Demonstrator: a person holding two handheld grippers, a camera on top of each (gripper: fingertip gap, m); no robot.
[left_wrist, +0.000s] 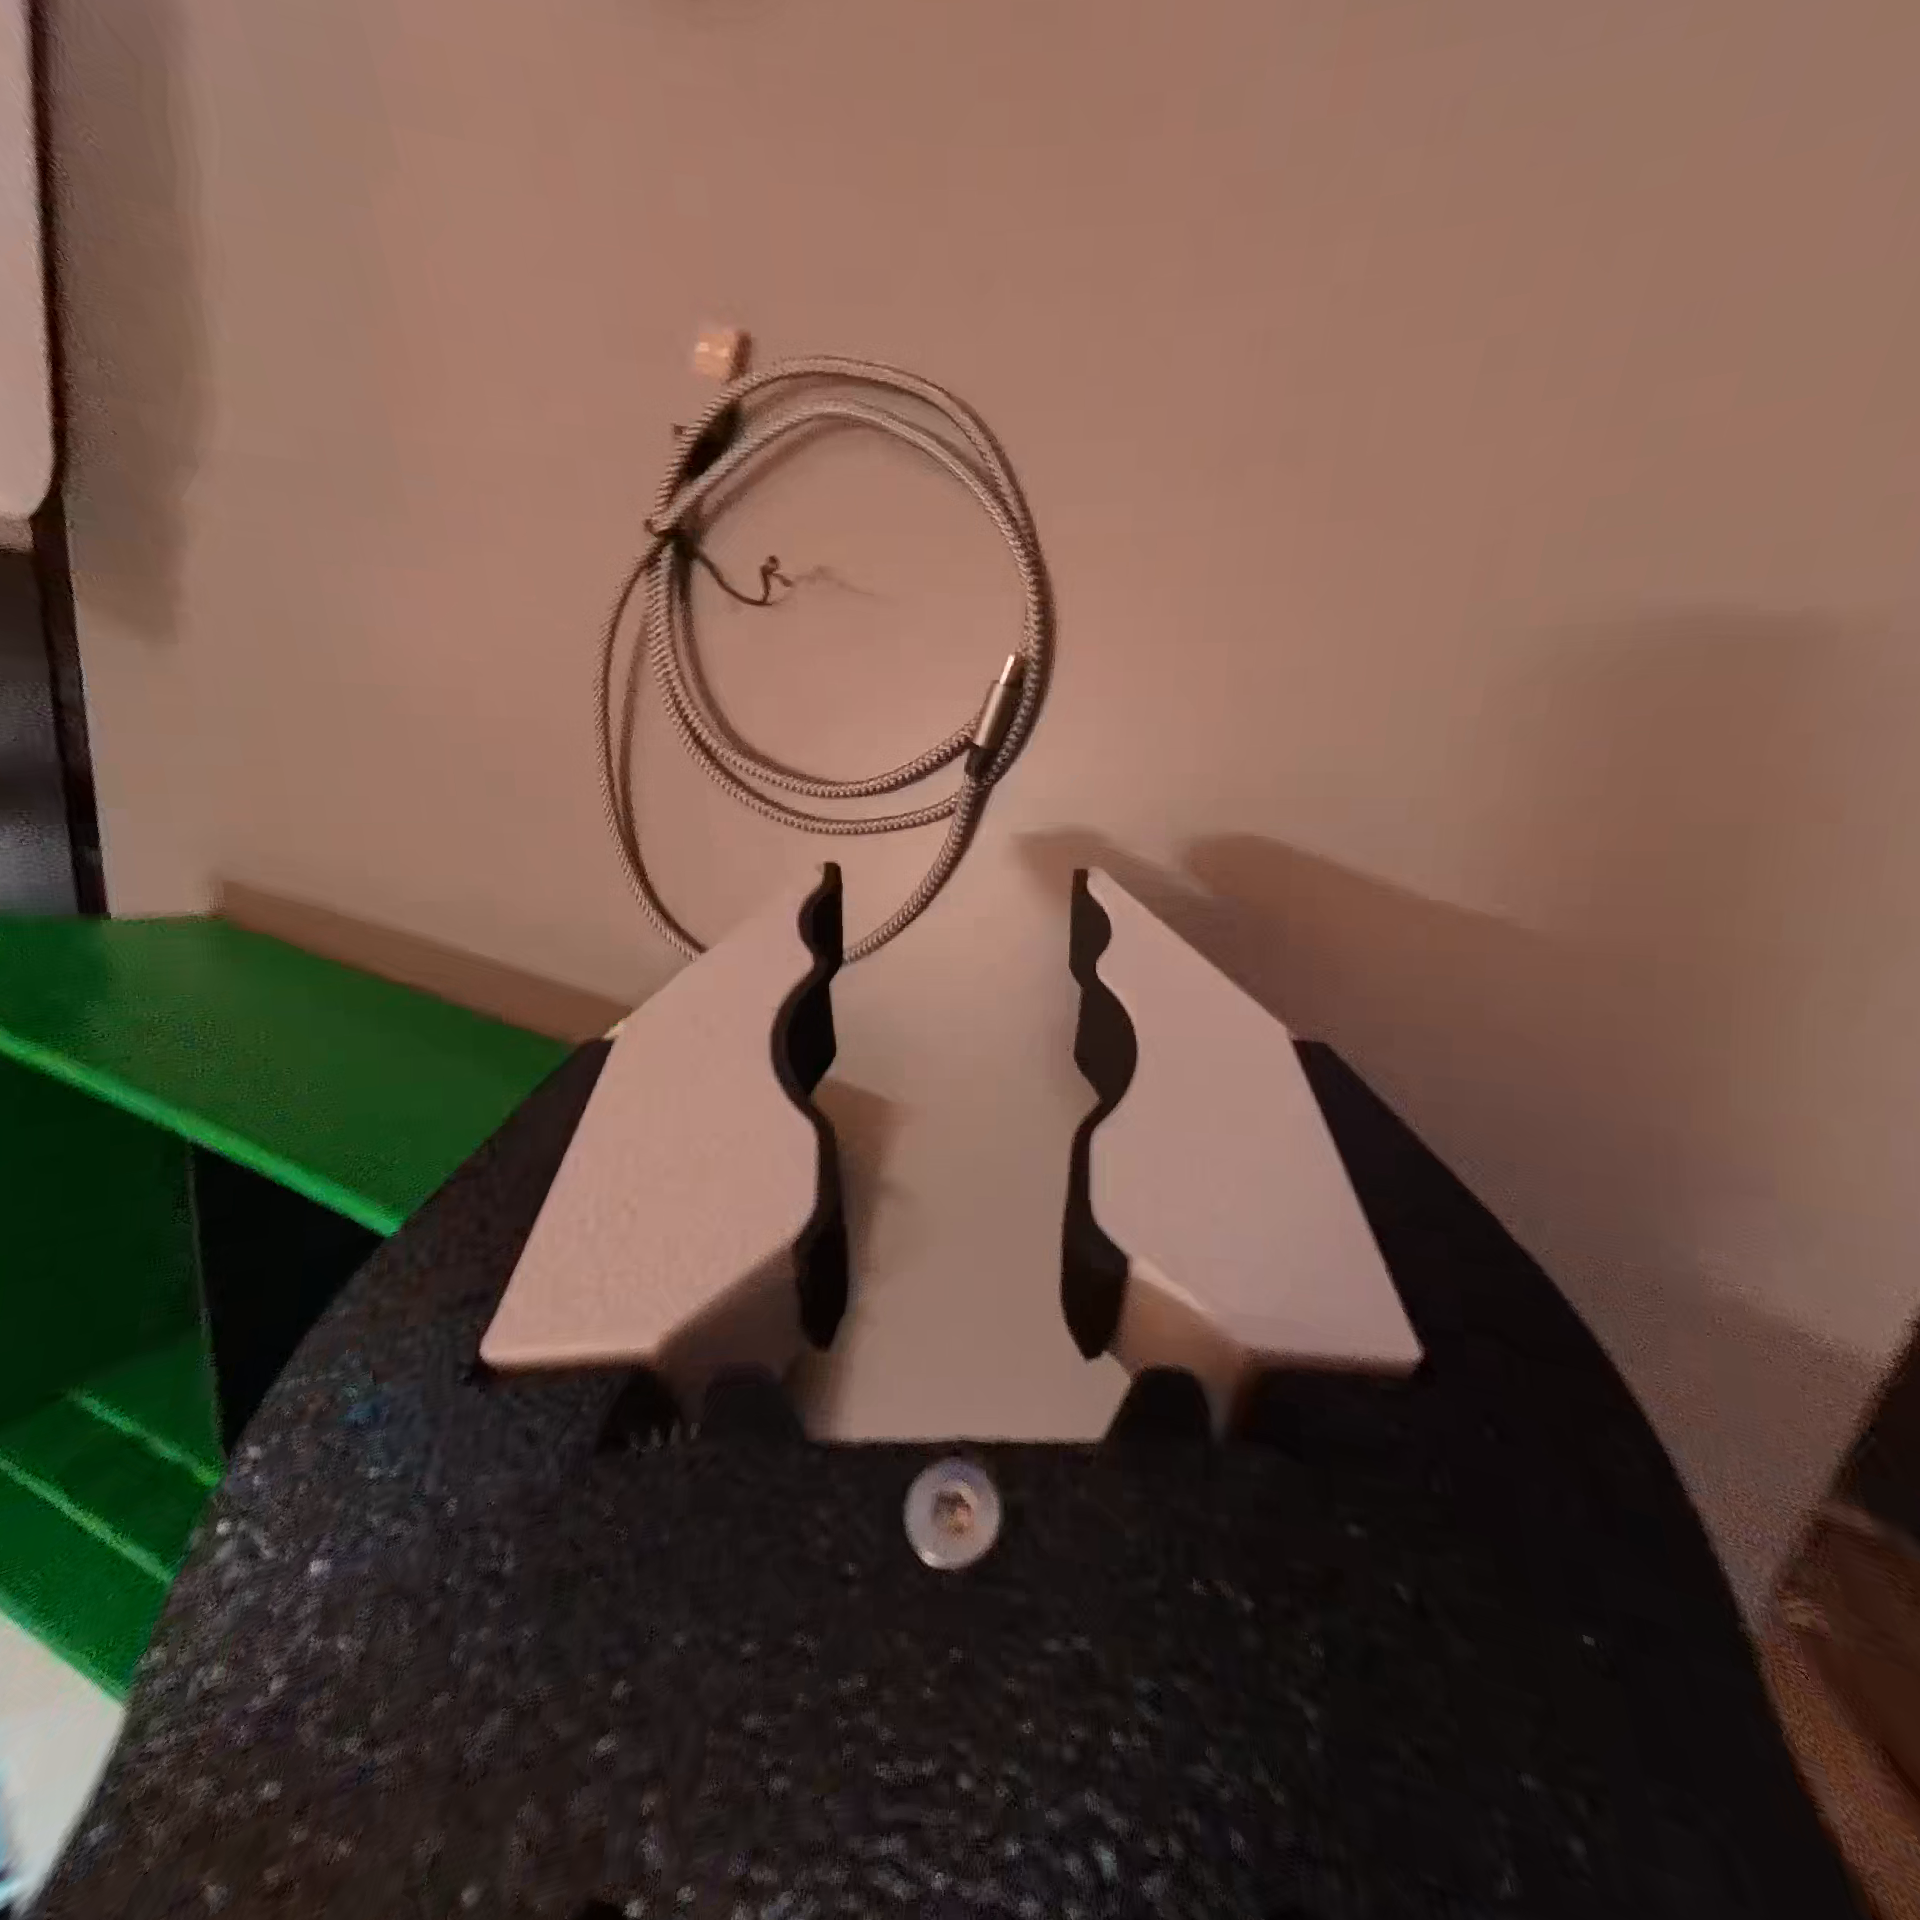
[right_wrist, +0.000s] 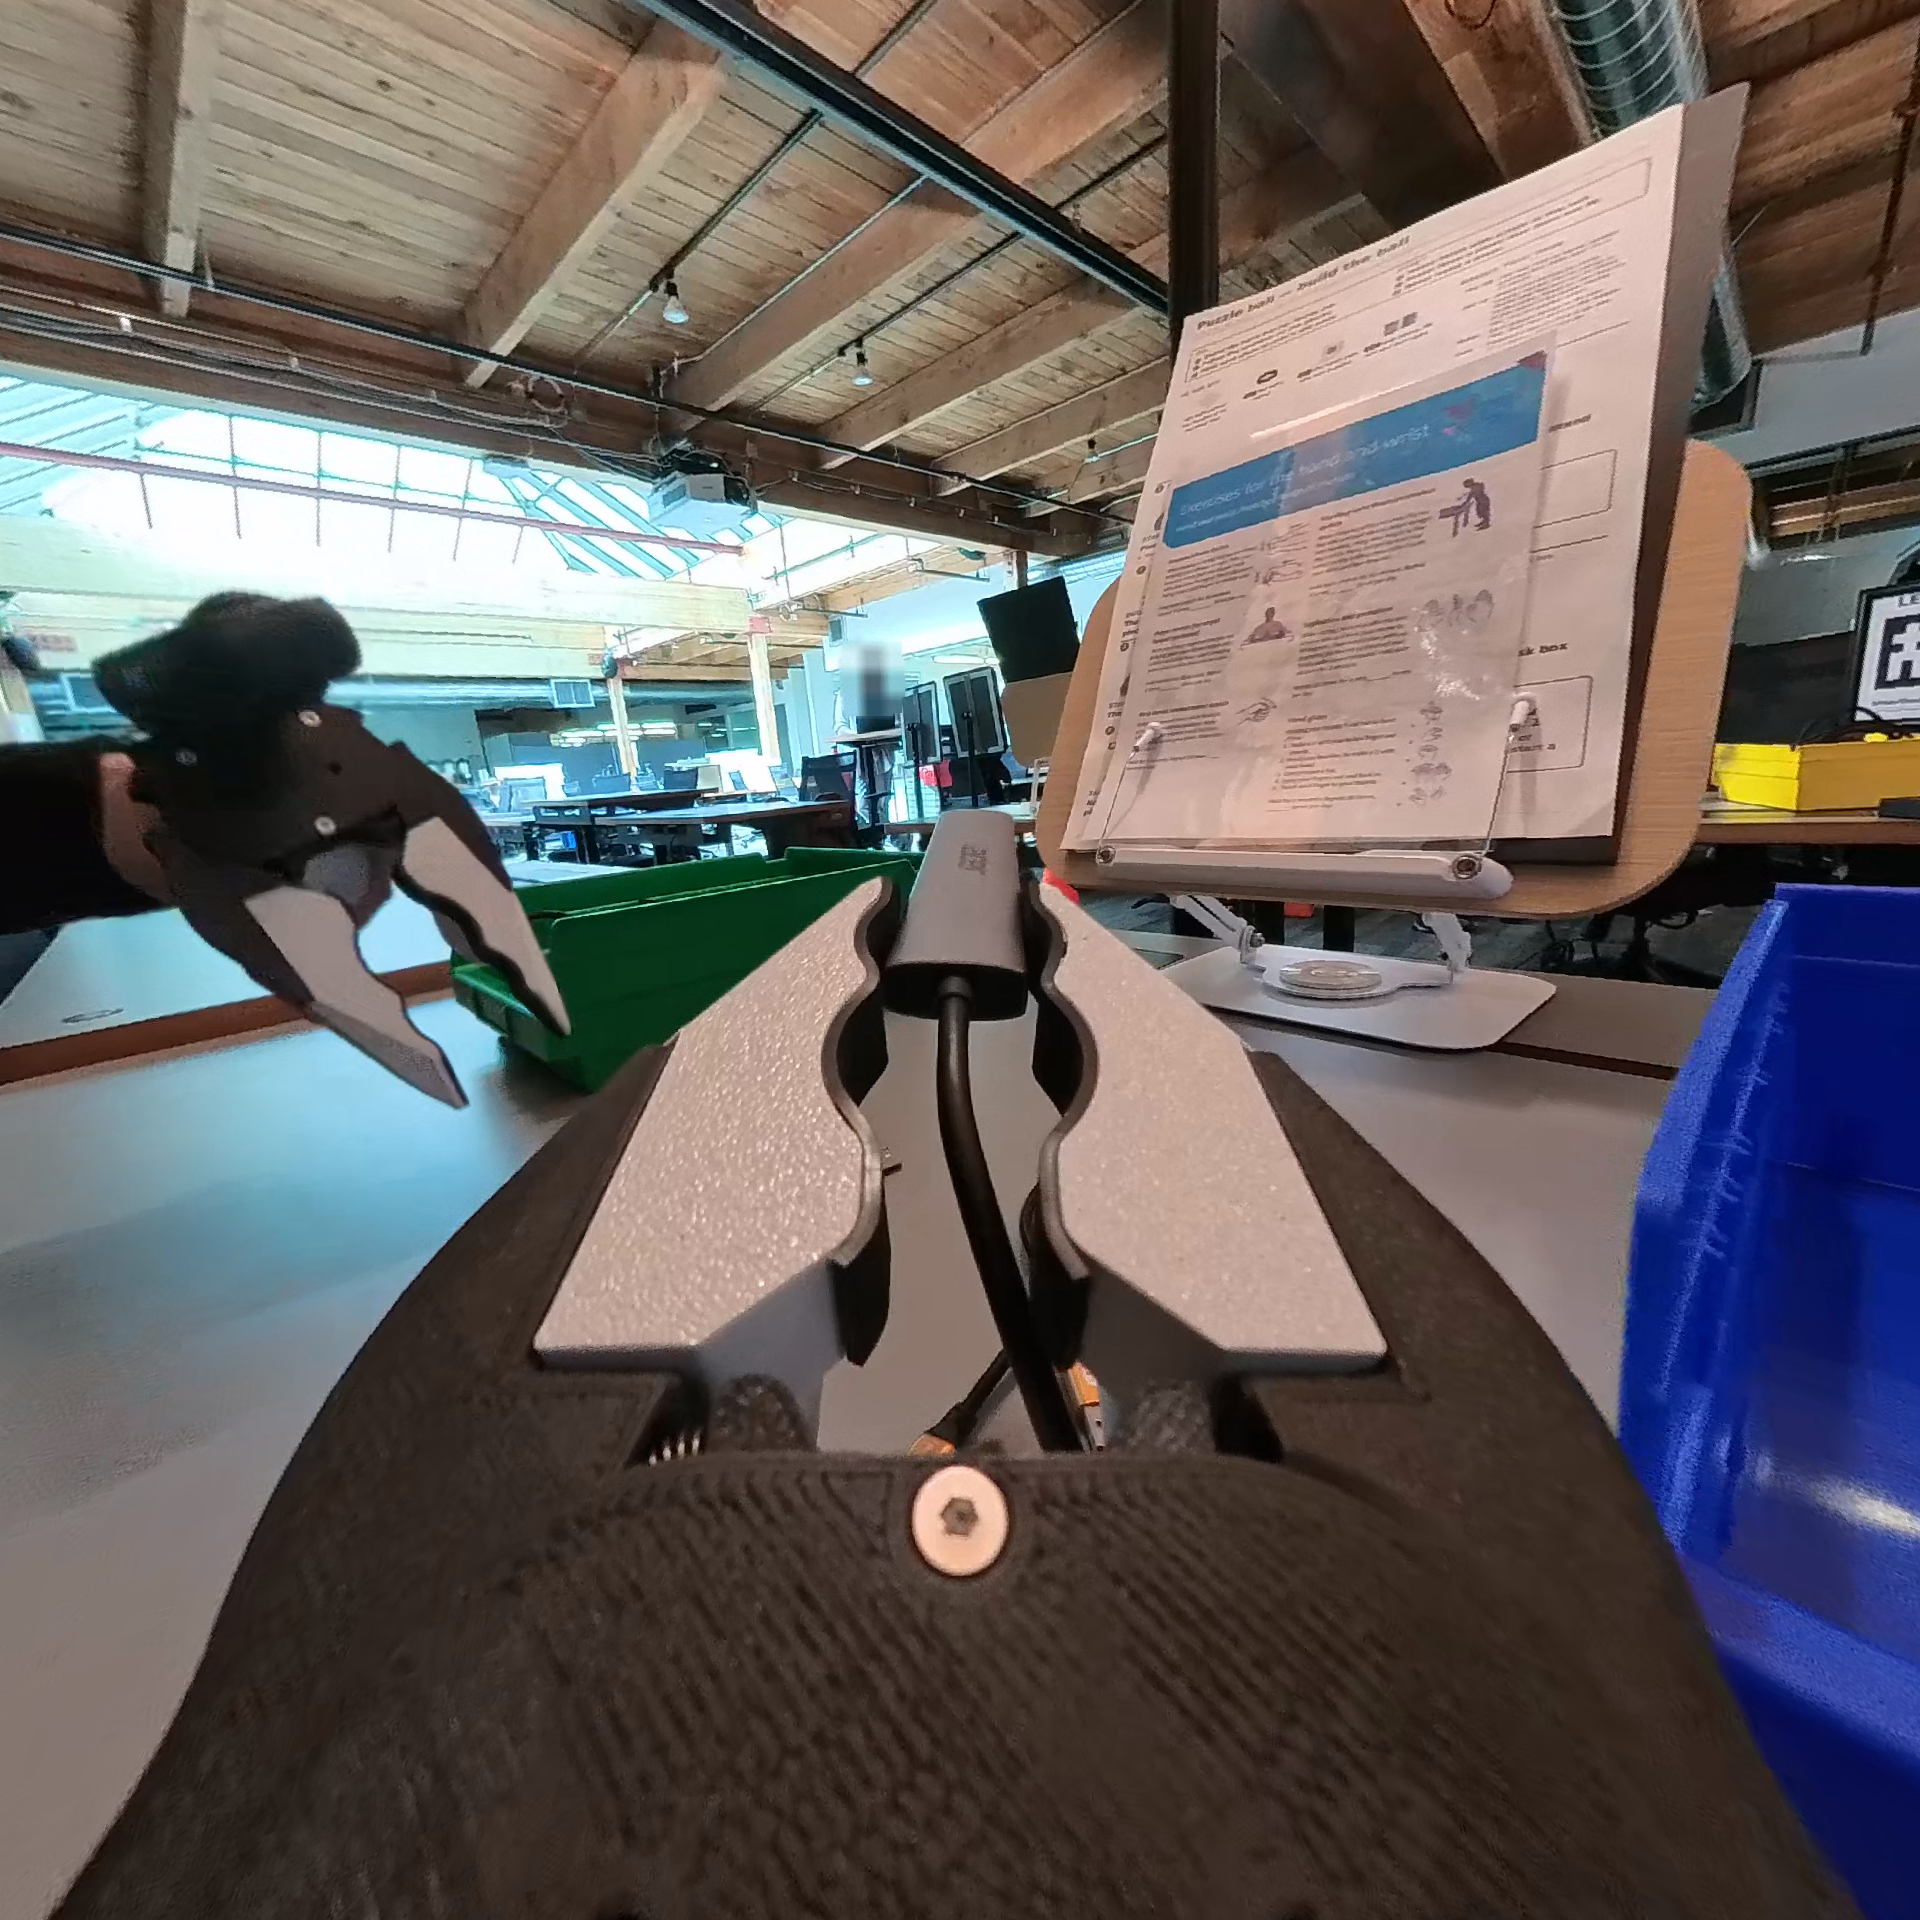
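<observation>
Grey hub (right_wrist: 961, 914) is sitting clamped in your right gripper (right_wrist: 961, 940); keep squeezing evenly. Your left gripper (left_wrist: 956, 914) is hanging spread, empty, above the braided cable (left_wrist: 831, 623).

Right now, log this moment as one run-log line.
left gripper: open, above coiled braided cable | right gripper: shut on grey USB hub | green bin beyond | blue bin right

Grey braided cable (left_wrist: 831, 665) on pale bench (left_wrist: 1351, 520); green bin (right_wrist: 665, 935); blue bin (right_wrist: 1787, 1299); dark grey hub (right_wrist: 961, 914), black lead (right_wrist: 966, 1143); grey speckled fingers (right_wrist: 727, 1122).
</observation>
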